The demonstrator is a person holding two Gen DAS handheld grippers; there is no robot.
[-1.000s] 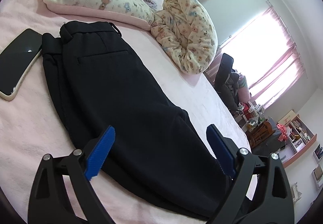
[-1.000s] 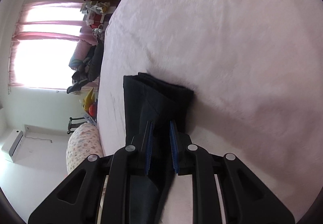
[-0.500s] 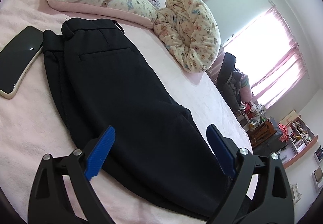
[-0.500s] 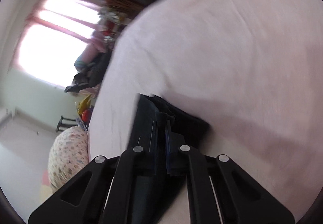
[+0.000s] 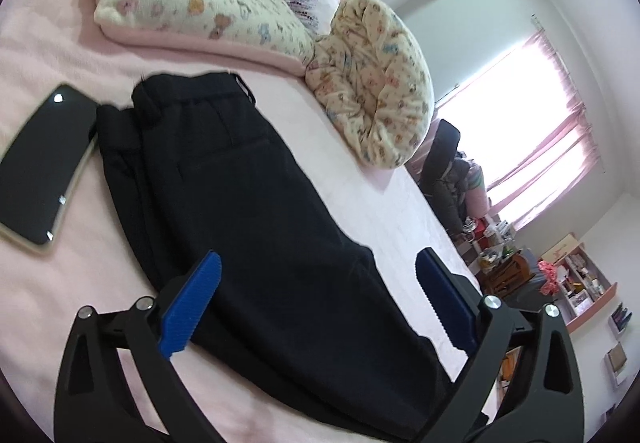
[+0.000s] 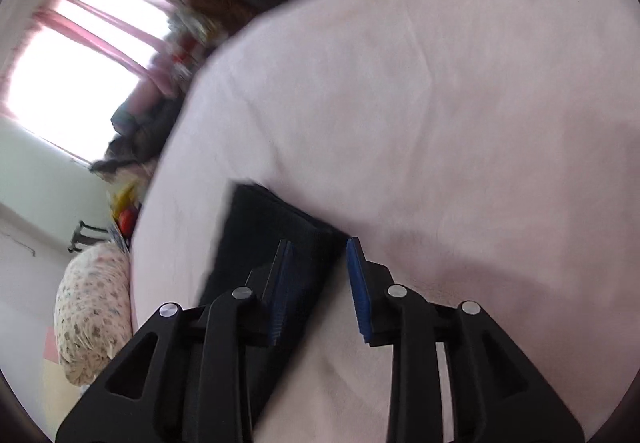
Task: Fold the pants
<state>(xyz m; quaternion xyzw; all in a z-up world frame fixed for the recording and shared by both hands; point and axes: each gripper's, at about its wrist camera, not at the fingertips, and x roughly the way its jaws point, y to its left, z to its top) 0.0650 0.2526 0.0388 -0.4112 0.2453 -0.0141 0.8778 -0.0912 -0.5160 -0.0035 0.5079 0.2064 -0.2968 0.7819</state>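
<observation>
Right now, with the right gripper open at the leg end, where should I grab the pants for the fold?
Grip the hem end of the pants, coming in flat along the bed from beyond the cuffs. The stacked legs end there in a straight, thin edge, right ahead of the open right gripper.

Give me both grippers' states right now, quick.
Left gripper: open, above the black pants, holding nothing.
Right gripper: open, at the pants' hem end, gripping nothing.

- The right gripper (image 6: 320, 283), clamped on the black pants' (image 6: 276, 231) hem a second ago, now has its jaws parted.
- Its view tilts, and the hem sits lower.
- The left gripper's (image 5: 316, 299) view shifts slightly.
</observation>
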